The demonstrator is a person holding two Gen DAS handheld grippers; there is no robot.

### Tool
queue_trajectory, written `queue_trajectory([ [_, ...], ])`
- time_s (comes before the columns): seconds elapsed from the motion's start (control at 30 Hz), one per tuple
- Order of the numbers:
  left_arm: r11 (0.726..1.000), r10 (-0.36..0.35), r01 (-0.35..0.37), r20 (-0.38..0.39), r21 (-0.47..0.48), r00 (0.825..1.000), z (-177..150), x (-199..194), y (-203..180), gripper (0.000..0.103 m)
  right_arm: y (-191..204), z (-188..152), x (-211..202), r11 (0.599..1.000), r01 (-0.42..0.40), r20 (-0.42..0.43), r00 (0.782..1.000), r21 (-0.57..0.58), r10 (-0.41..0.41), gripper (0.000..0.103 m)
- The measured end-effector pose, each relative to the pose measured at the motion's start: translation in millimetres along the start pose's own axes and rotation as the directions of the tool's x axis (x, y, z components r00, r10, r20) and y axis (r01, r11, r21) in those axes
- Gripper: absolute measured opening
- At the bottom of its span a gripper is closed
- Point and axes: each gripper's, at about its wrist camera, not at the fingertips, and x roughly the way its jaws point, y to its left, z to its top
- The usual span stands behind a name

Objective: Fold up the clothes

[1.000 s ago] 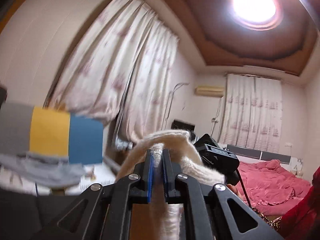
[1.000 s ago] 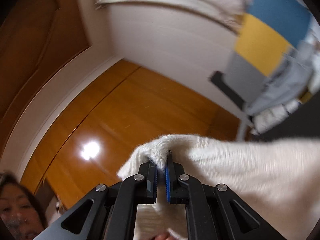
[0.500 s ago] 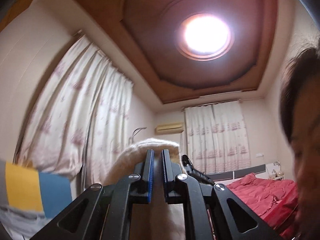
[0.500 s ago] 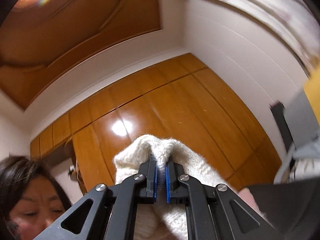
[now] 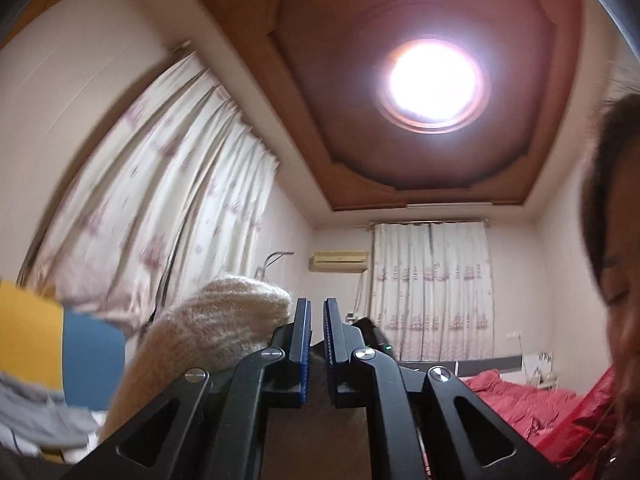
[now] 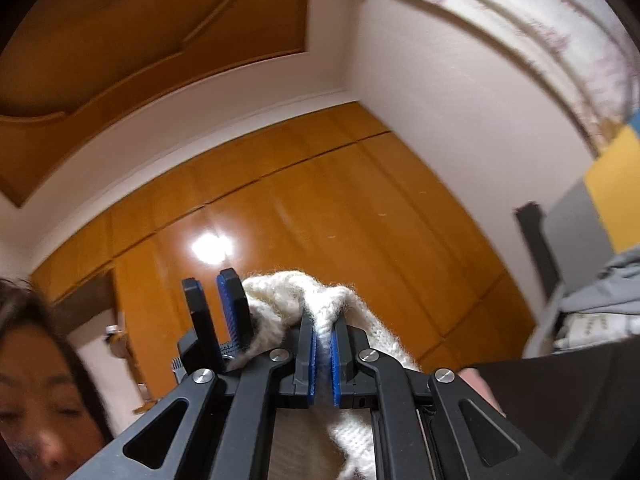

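Holding a fold of the cream knit garment (image 6: 320, 312) between its blue pads, the right gripper (image 6: 323, 354) points steeply upward toward the wooden wardrobe (image 6: 304, 216) and the ceiling. The knit rises in a bunched ridge above the jaws and trails down beneath them, out of view. Just left of it stands the left gripper (image 6: 214, 312), seen from outside, its two fingers apart with a clear gap and nothing between them; the knit touches the outer face of its nearer finger.

From the left wrist view, the left gripper (image 5: 316, 344) shows the same state: pads slightly spread, gap empty. The cream knit garment (image 5: 212, 336) lies bunched against the left side of that gripper, outside the jaws. The ceiling lamp (image 5: 434, 84), the curtains (image 5: 432, 284) and a red bed (image 5: 516, 400) fill the background; the person's face sits at the frame edge in both views.

Progress, as a judgement: the garment is raised in the air at one grip only, and no flat, finished fold is visible. Whatever folding surface is in use lies outside both views. Most of the task appears to remain: regripping with the free gripper, laying the knit down, and making the folds.
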Motion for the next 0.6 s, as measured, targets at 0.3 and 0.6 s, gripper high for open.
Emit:
queue_trajectory([
  [0.3,0.89,0.456,-0.452,-0.171,0.063,0.873,-77,-3,111,0.008,-137,28,16,0.871,0.49,0.218,0.848,0.022,-0.483,0.007],
  [0.6,0.687,0.546,-0.718,-0.57,-0.115,0.614,-251,-97,222,0.014,-394,-40,56,0.513,0.854,-0.193,0.52,0.088,-0.832,0.011],
])
